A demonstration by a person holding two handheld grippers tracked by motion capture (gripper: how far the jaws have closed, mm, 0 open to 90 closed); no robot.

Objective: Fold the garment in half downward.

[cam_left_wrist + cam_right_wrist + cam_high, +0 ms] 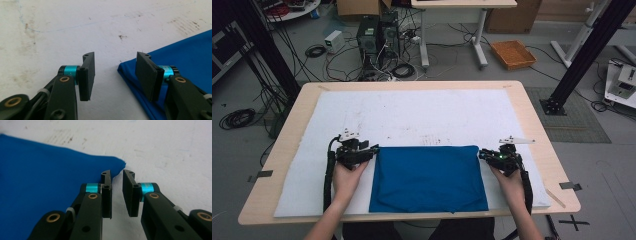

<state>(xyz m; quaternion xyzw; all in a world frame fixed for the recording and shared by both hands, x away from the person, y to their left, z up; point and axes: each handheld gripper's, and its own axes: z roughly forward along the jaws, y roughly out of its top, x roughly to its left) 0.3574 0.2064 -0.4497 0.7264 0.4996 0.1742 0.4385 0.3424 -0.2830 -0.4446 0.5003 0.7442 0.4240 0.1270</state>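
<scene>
Blue cloth [428,179] lies folded at the bench's near edge; left claw [373,150] and right claw [482,154] spread, empty; I'd judge the corners released; next, regrip for another fold.

Folded cloth [428,178] on mat [412,115], left tool [373,150] and right tool [482,154] flanking its far corners

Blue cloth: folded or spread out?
Folded. The cloth lies as a neat rectangle on the white mat, and the left gripper view shows a doubled, rounded edge at its corner.
</scene>
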